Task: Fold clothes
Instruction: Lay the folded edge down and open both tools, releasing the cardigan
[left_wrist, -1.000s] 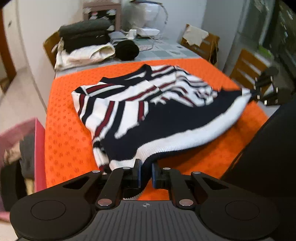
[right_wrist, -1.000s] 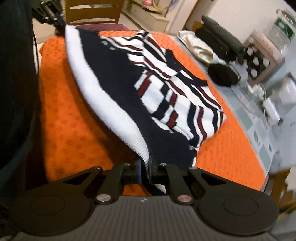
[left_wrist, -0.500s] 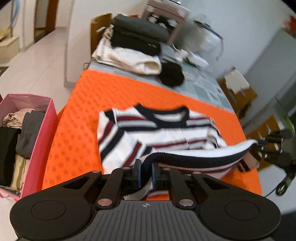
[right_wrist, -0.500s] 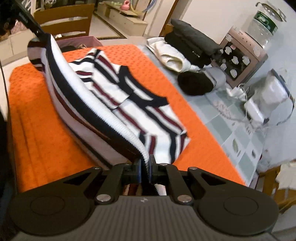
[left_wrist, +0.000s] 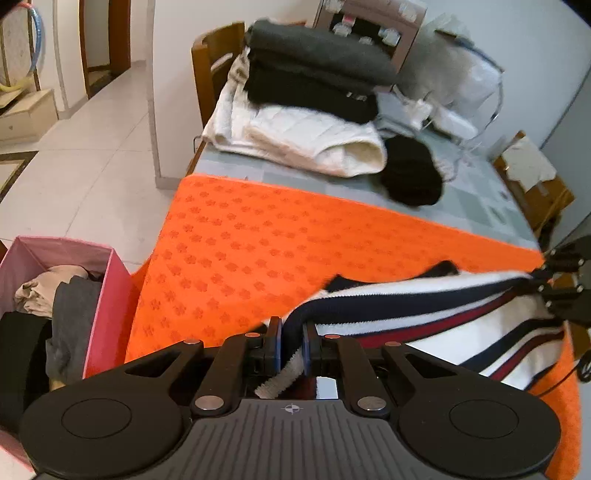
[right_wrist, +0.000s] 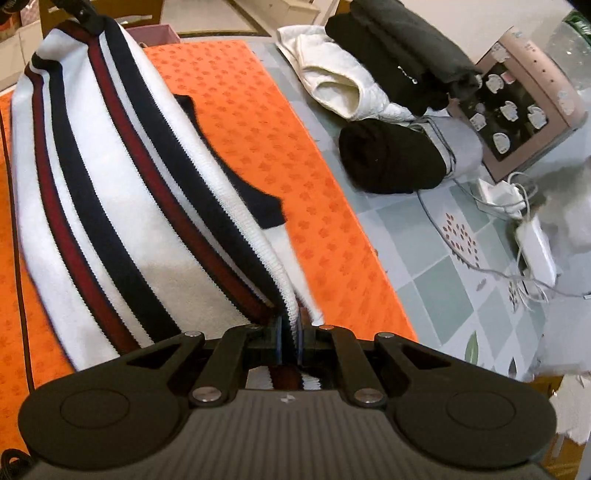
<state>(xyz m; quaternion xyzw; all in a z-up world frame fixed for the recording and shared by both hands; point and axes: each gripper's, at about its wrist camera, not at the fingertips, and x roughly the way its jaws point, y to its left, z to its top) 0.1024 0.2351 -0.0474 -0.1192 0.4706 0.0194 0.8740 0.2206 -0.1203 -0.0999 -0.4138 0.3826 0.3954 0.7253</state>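
A white sweater (left_wrist: 436, 314) with navy and dark red stripes lies folded over on the orange cloth (left_wrist: 295, 236). My left gripper (left_wrist: 291, 345) is shut on the ribbed hem at one corner. My right gripper (right_wrist: 290, 338) is shut on the hem at the other corner, and the sweater (right_wrist: 110, 206) stretches between the two. In the left wrist view the right gripper (left_wrist: 565, 280) shows at the right edge. The left gripper (right_wrist: 85, 14) appears at the top left of the right wrist view. The navy collar (right_wrist: 236, 184) peeks out beyond the hem.
A stack of folded dark and white clothes (left_wrist: 306, 99) and a black rolled garment (left_wrist: 410, 177) sit at the table's far end. A pink bin (left_wrist: 55, 295) with clothes stands on the floor at left. Cables and chargers (right_wrist: 524, 229) lie on the tiled tabletop, wooden chairs around.
Both grippers carried the hem across the sweater toward the collar, folding the lower half over the upper. The spread-out front is now covered, and more bare orange cloth shows ahead.
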